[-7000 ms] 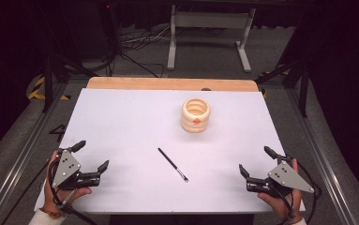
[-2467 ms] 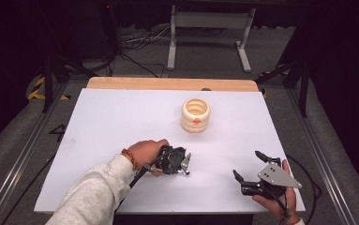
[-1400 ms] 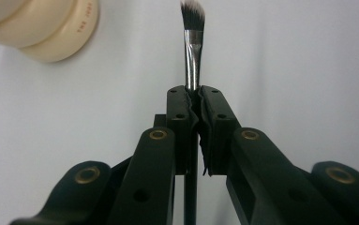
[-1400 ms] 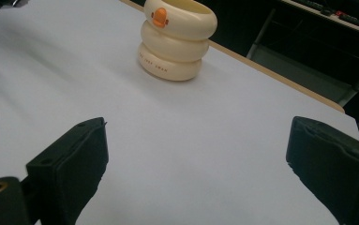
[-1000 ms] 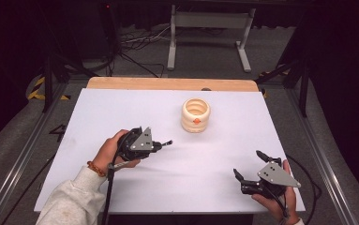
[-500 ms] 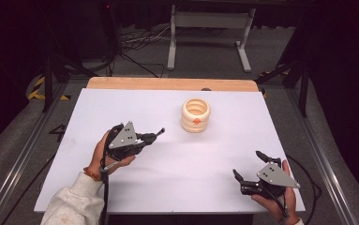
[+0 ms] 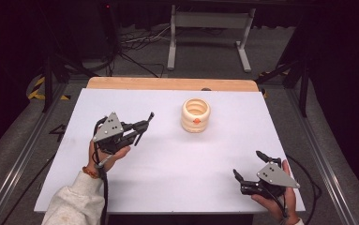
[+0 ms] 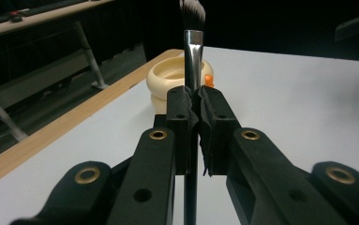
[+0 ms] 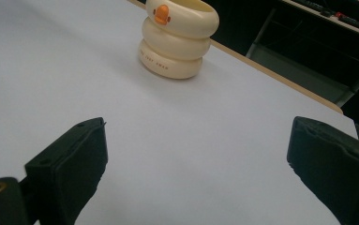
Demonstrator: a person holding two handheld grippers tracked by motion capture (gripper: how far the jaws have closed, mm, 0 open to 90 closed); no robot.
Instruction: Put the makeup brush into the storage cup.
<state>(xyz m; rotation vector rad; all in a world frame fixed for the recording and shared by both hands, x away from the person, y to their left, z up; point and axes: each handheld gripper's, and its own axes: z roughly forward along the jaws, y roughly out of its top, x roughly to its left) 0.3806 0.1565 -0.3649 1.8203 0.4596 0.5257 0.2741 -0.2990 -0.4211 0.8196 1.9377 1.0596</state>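
Observation:
My left gripper (image 7: pixel 141 127) is shut on a thin black paintbrush (image 7: pixel 149 116) and holds it above the left half of the white table (image 7: pixel 205 154). In the left gripper view the pads (image 8: pixel 209 117) pinch the brush (image 8: pixel 192 51) by its handle, with the metal ferrule and dark bristles sticking up. A cream ribbed cup (image 7: pixel 195 115) with an orange mark stands upright right of and beyond the left gripper (image 8: pixel 197 101). The cup (image 8: pixel 164 80) sits just behind the brush. My right gripper (image 7: pixel 247 164) rests open near the front right corner, facing the cup (image 9: pixel 177 37) with nothing between its jaws (image 9: pixel 200 154).
A wooden strip (image 7: pixel 168 83) runs along the table's far edge. Beyond it stand a metal frame (image 7: pixel 205 28) and cables on the floor. A rail (image 7: pixel 22 154) flanks the table's left side.
The left gripper has carried the brush from the table's middle to the left and a little farther back. Seven seconds ago the brush lay on the table. The right gripper has kept still.

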